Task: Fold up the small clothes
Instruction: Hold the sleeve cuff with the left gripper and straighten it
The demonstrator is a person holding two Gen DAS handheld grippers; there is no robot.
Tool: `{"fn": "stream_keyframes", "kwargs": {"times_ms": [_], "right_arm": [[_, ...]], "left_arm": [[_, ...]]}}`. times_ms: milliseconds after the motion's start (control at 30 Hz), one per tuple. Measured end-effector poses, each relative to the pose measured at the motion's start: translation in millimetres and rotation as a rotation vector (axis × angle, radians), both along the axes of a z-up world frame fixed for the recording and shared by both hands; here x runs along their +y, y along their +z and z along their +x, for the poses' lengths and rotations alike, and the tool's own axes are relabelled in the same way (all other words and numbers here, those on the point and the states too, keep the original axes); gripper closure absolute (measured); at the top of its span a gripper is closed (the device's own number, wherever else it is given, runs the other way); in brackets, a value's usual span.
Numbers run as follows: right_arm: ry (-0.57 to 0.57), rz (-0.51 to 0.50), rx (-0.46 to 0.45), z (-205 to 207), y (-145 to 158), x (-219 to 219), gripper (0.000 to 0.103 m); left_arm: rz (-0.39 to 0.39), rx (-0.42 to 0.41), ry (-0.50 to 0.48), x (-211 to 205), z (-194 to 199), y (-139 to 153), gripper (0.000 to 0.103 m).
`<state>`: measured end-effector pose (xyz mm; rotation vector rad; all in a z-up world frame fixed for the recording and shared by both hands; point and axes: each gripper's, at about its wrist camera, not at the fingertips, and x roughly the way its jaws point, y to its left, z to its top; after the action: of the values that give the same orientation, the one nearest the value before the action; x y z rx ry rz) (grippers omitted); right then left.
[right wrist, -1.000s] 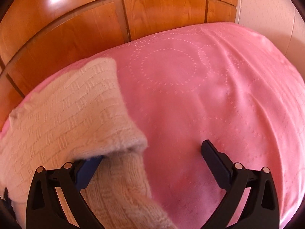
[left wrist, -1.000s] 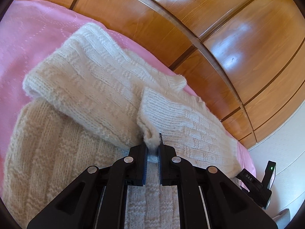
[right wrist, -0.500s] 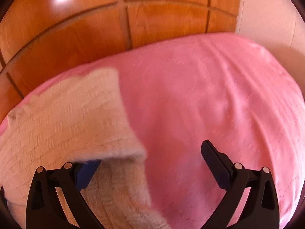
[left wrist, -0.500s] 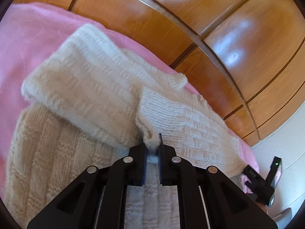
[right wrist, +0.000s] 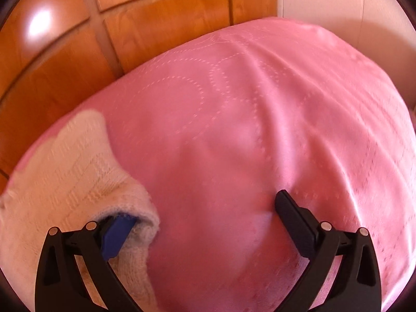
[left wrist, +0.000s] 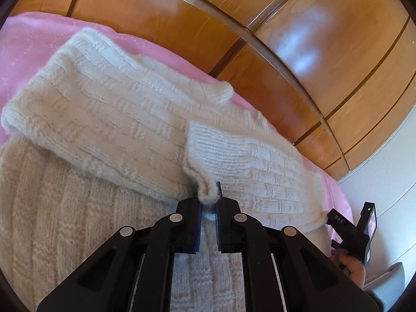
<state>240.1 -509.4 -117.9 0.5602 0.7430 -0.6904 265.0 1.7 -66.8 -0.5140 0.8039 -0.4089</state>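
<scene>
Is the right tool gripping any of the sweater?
No, the right tool is wide open, only beside the sweater.

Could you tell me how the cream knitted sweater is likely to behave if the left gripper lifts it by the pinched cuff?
The cream knitted sweater will probably drape and sag, since its folded sleeves lie limp on the pink bedspread. The fuzzy knit bunched in the left gripper suggests it should not slip easily. It looks bulky, so the cuff may stretch.
</scene>
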Motion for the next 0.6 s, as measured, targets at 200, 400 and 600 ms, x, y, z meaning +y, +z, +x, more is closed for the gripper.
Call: {"fn": "stream_keyframes", "kwargs": {"times_ms": [200,400,600], "right_arm": [[0.013,-0.018,0.011,-7,2,8,0.002],[0.065,-0.077,0.050,-39,16,23,0.002],[0.081,-0.162,-0.174,-52,50,36,0.002]], "left_arm": [[-0.046,0.007,-0.003,7,-1,-4,0.096],[-0.040,0.005,-0.001,8,-1,-3,0.096],[-0.027,0.000,0.002,7,-1,-3,0.095]]}}
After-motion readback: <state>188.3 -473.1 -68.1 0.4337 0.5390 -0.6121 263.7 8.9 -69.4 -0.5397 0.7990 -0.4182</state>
